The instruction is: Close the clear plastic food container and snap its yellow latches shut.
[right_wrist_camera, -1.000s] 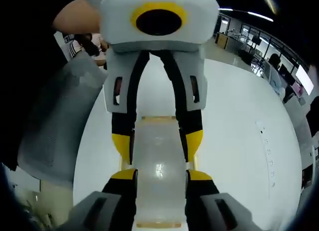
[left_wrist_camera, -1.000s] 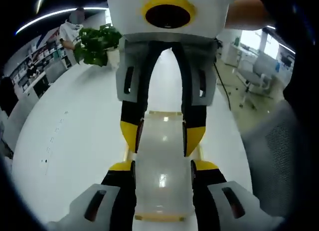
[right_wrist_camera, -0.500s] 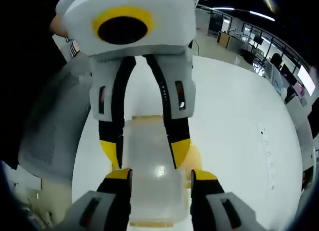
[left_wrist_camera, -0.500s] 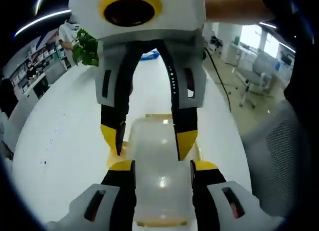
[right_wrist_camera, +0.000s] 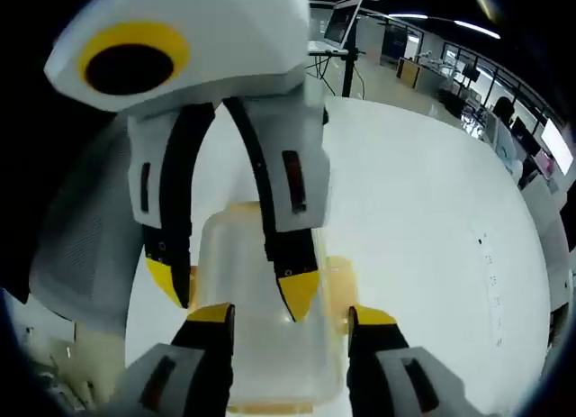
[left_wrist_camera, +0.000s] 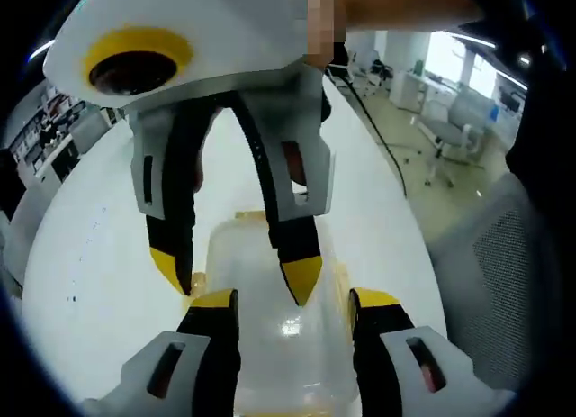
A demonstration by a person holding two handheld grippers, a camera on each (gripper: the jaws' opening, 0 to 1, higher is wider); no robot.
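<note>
In the left gripper view, the left tongs (left_wrist_camera: 292, 302), black arms with yellow tips, rise from the near edge spread wide, one tip on each side of the clear rectangular plastic food container (left_wrist_camera: 274, 322), which sits on the round white tabletop (left_wrist_camera: 99, 255); whether the tips touch its walls I cannot tell. From the far side, the right tongs (left_wrist_camera: 236, 275) reach down onto the container's lid, also spread, one yellow tip beyond the left edge and the other over the lid's middle. To the right stands a grey mesh office chair (left_wrist_camera: 499, 282). The right gripper view gives the mirror picture: the right tongs (right_wrist_camera: 292, 315) straddle the clear container (right_wrist_camera: 261, 309) from the near side, the left tongs (right_wrist_camera: 234, 289) come down from the far side, and a yellow latch (right_wrist_camera: 340, 286) shows as a pale amber flap at the container's right edge. To do the step well, I would judge that one pair of tongs should steady the box while the other presses each latch flat against the wall until it seats, pushing squarely so the box does not slide. The latches on the near and left sides are mostly hidden behind the tongs, so which are already snapped shut cannot be made out, nor whether the lid sits fully down.
</note>
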